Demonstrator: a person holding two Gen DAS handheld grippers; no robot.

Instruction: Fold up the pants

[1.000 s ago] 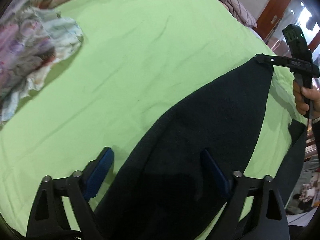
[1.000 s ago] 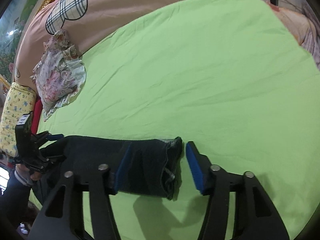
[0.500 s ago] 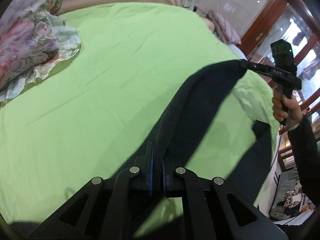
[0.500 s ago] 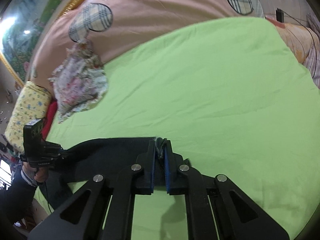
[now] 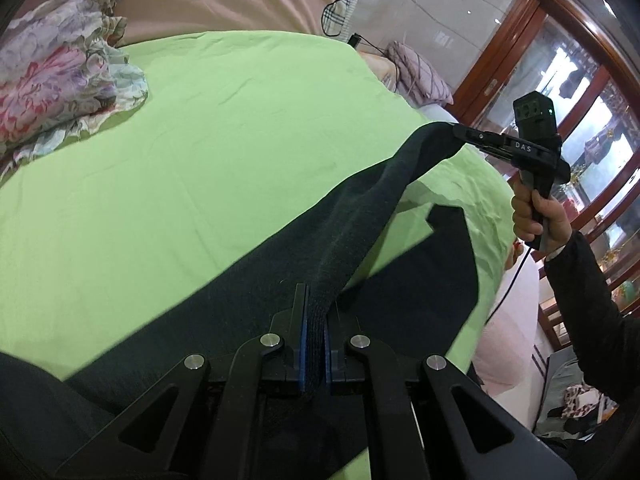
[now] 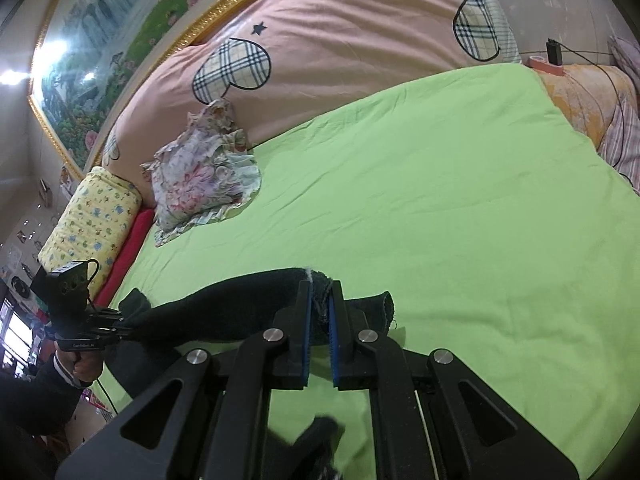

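Observation:
Dark pants (image 5: 360, 216) hang stretched between my two grippers above a green bed sheet (image 5: 200, 152). My left gripper (image 5: 315, 320) is shut on one end of the pants. My right gripper (image 6: 320, 312) is shut on the other end, a hemmed edge (image 6: 384, 312). In the left wrist view the right gripper (image 5: 460, 132) pinches the far corner, held by a hand. In the right wrist view the left gripper (image 6: 120, 326) holds the far end of the pants (image 6: 224, 308). Part of the pants droops down toward the sheet.
A floral cloth (image 6: 204, 176) lies at the sheet's far left. A pink quilt with plaid hearts (image 6: 360, 40) lies behind. A yellow pillow (image 6: 88, 224) sits at the bed's left. Wooden glass doors (image 5: 580, 100) stand beyond the bed's right edge.
Both grippers went from open around the pants to shut on them, then lifted. The pants now hang raised and stretched between them.

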